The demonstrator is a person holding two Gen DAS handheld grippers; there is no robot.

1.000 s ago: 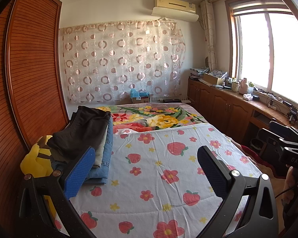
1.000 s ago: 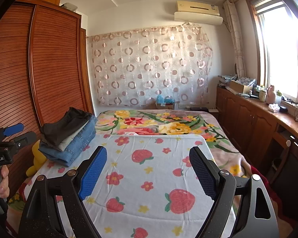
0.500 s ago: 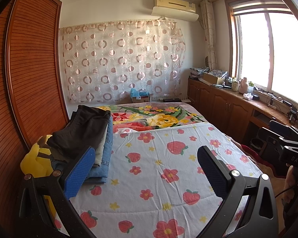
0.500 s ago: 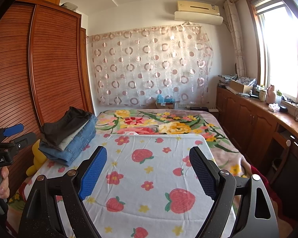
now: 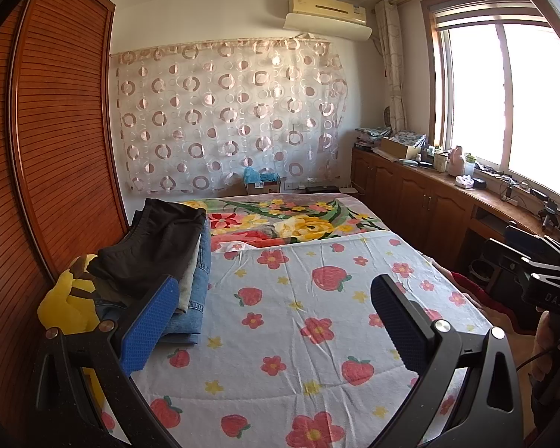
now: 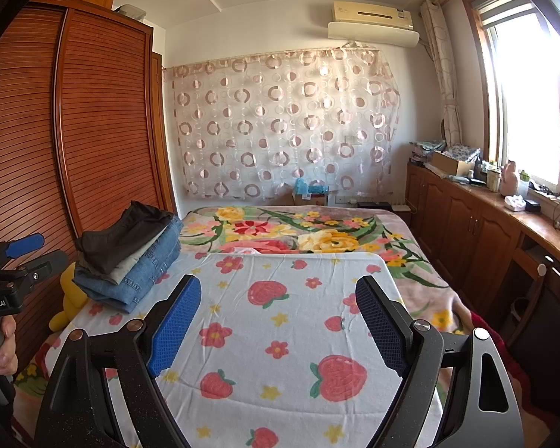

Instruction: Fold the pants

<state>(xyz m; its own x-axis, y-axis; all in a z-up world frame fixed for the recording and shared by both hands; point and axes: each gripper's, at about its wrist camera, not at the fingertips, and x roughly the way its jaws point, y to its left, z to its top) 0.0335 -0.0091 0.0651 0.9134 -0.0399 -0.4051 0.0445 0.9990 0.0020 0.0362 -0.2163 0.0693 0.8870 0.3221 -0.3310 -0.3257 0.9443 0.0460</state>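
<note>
A stack of folded pants (image 5: 160, 254) lies at the left edge of the bed, dark pants on top, a beige pair under them and blue jeans at the bottom; it also shows in the right wrist view (image 6: 130, 257). My left gripper (image 5: 272, 295) is open and empty, held above the strawberry sheet (image 5: 298, 317), with its left finger just in front of the stack. My right gripper (image 6: 278, 298) is open and empty above the same sheet (image 6: 280, 317), to the right of the stack. The other gripper shows at each view's edge.
A yellow plush toy (image 5: 65, 306) sits beside the stack against the wooden wardrobe (image 5: 48, 149). A floral blanket (image 5: 298, 220) covers the far part of the bed. Wooden cabinets (image 5: 429, 201) with clutter run under the window on the right.
</note>
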